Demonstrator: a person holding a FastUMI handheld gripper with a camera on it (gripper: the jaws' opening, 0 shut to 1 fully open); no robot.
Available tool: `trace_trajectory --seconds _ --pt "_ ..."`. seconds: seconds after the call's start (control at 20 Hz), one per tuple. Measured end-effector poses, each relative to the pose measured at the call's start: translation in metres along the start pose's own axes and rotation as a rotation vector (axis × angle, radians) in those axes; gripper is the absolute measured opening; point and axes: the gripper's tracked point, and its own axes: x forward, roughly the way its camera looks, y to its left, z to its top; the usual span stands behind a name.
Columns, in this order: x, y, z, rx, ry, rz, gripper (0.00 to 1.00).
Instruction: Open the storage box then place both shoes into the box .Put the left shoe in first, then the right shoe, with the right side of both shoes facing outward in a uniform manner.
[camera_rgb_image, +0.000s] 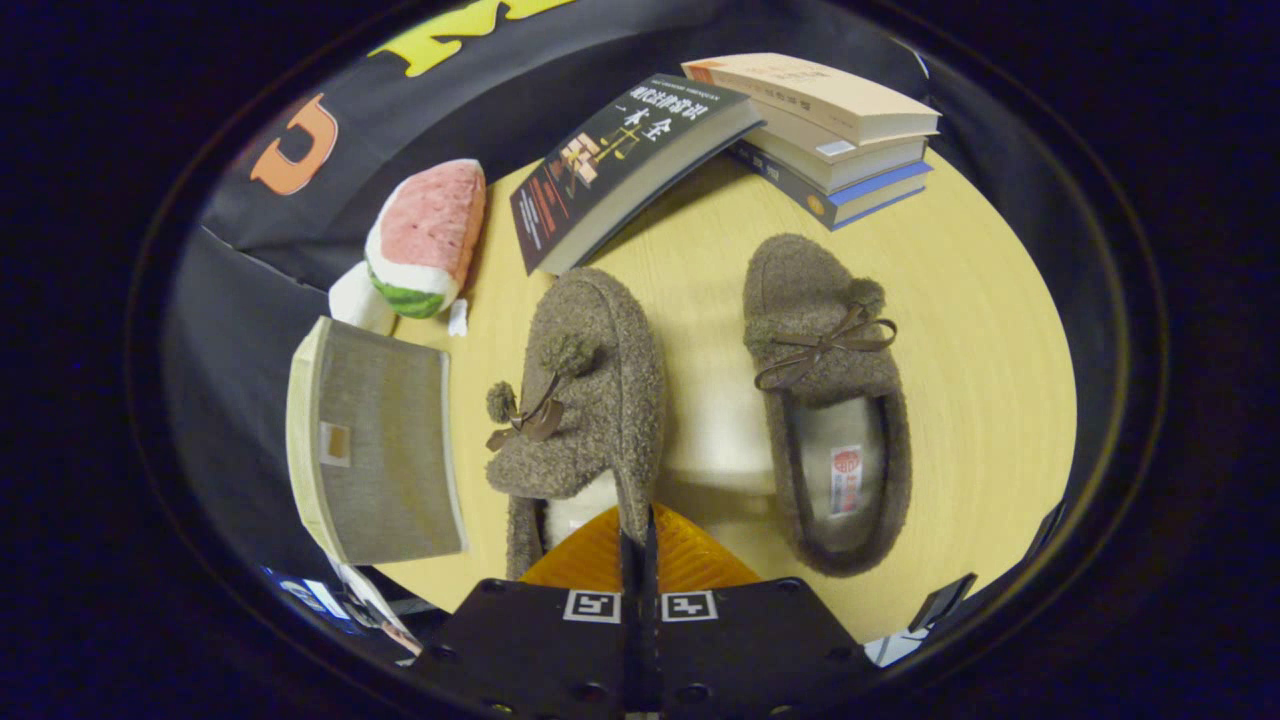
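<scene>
Two brown fuzzy slippers with bows lie on the round yellow table (980, 330), toes pointing away from me. The slipper nearer the box (585, 380) is tipped onto its side, and my gripper (638, 535) is shut on the edge of its heel opening, the orange fingers (700, 565) pressed together on the collar. The other slipper (830, 400) lies flat and upright just right of the fingers, its white lining showing. The grey fabric storage box (380, 450) with a cream rim stands left of the held slipper, at the table's edge. I cannot tell whether it is open.
A watermelon-slice plush toy (425, 240) lies beyond the box. A dark book (620, 160) leans on a stack of books (830, 130) at the far side of the table, past both slippers. Bare tabletop lies between the slippers and to the right.
</scene>
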Motion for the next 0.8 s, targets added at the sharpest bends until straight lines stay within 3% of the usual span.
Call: trace_trajectory --seconds 0.25,0.55,0.8 --pt "-0.056 0.057 0.011 -0.065 -0.097 0.05 0.0" --pt "-0.104 0.167 -0.003 -0.121 -0.128 0.186 0.0" --pt "-0.092 0.256 -0.022 -0.182 -0.11 0.229 0.0"
